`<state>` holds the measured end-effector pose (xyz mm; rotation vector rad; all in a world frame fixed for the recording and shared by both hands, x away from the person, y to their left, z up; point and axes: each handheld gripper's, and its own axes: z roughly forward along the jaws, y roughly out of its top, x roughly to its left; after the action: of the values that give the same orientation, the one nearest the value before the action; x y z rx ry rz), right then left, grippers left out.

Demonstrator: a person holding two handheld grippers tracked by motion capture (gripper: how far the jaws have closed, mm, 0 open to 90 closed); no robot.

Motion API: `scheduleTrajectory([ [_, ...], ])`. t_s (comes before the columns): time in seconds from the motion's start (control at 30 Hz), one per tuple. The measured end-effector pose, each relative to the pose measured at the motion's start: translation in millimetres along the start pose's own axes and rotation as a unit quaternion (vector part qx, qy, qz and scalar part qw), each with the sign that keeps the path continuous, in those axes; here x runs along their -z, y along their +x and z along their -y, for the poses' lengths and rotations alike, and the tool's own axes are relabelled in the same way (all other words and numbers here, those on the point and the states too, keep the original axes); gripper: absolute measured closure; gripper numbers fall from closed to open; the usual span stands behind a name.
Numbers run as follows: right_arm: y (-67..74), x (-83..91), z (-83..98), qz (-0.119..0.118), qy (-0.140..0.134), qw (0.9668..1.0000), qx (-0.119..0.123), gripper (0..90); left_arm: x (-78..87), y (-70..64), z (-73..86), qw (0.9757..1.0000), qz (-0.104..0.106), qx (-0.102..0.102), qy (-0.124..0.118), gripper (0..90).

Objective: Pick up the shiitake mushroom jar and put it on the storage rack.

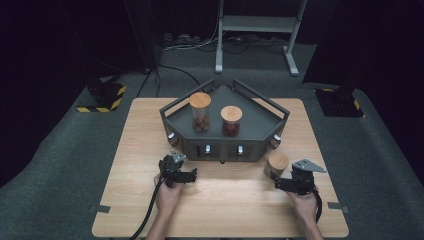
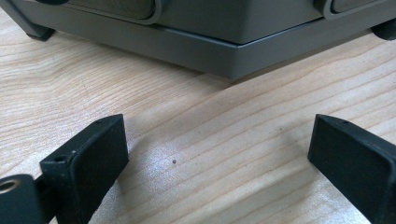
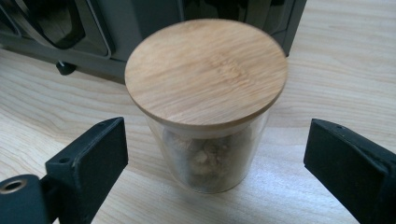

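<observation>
On the left side of the table, the left gripper [image 1: 176, 161] rests with jaws wide and nothing between them, near the grey rack [image 1: 225, 135]. At the right, the right gripper [image 1: 276, 181] has wide jaws around the small jar [image 3: 208, 140] without touching; I think it must close next.

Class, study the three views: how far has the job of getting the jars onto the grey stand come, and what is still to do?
Done: two wooden-lidded jars, the tall jar and the short jar, stand on the grey stand. In hand: the right gripper has its jaws open either side of the third jar on the table, not pressing it. Left: probably gripping and lifting it onto the stand. The left gripper is open over bare wood.
</observation>
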<state>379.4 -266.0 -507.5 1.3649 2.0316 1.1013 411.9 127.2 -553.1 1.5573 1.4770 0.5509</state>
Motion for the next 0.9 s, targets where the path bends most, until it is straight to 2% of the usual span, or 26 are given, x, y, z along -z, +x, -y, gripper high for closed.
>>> scheduleTrajectory([
  [0.43, 2.0, -15.9, 0.8, 0.003, 0.026, 0.9997, -0.003, 8.7, 0.0, 0.0, 0.0, 1.0000, 0.000, 0.000, 0.000, 4.7],
  [0.9, 2.2, -26.2, 1.6, 0.009, 0.028, 0.9995, -0.011, 11.8, 0.0, 0.0, 0.0, 1.0000, 0.000, 0.000, 0.000, 4.7],
])
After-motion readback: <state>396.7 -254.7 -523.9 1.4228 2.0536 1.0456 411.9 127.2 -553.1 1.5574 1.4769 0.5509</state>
